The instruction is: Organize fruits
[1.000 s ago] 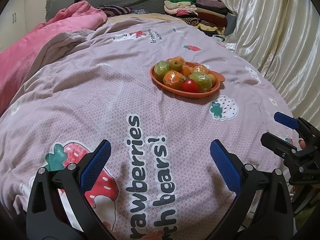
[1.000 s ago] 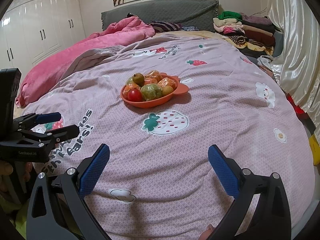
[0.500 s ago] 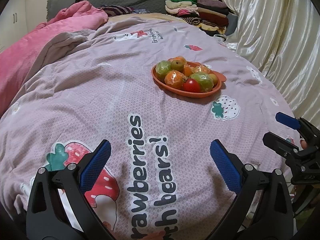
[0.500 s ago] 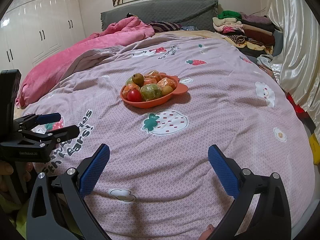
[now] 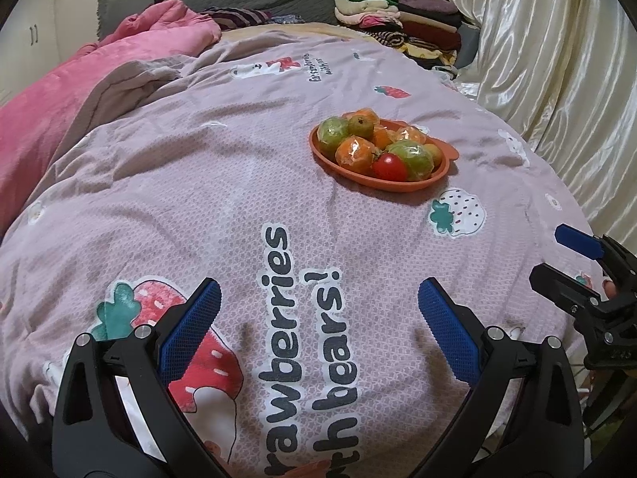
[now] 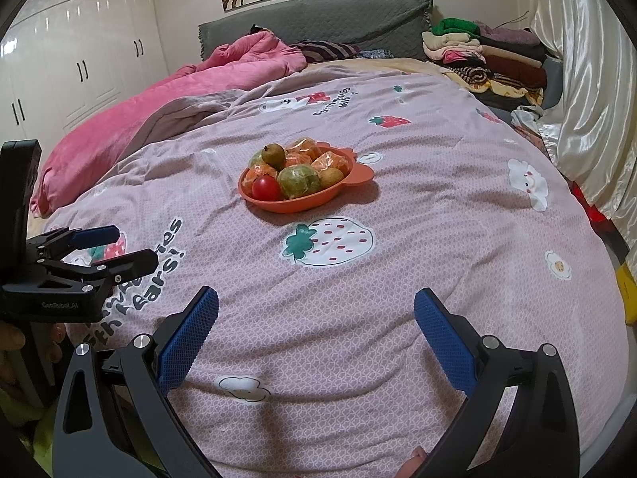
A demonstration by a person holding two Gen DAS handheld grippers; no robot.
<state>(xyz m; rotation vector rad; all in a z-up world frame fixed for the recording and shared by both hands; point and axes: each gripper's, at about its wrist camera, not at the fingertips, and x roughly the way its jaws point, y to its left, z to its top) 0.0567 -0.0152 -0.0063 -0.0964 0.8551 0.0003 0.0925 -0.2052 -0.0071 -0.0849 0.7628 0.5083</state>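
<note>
Orange plastic, an oval tray (image 5: 402,188), sits right of centre in the left wrist view and a little above centre in the right wrist view, resting on the lilac quilt (image 5: 207,199). All the fruit (image 5: 382,149) that shows is heaped inside it: wrapped oranges, two green ones in film, a pear on top (image 6: 273,154) and a red tomato (image 6: 266,188) at the near rim. No fruit lies loose on the quilt in either view. So the pile already sits gathered in one tray, which would fit a finished gathering as well as a heap waiting to be sorted out elsewhere; the pictures do not settle which.

Both claws stand spread wide and hold nothing. The left gripper (image 5: 316,318) fills the bottom of its own frame, over the printed lettering; the right gripper (image 6: 316,318) hangs at the lower edge of its frame, well apart from the tray.

Around them: a pink blanket (image 6: 167,95) at upper left, folded clothes (image 6: 481,55) at upper right, a cream curtain (image 5: 557,63) along the right edge. Bare quilt alone lies between claws and tray.
</note>
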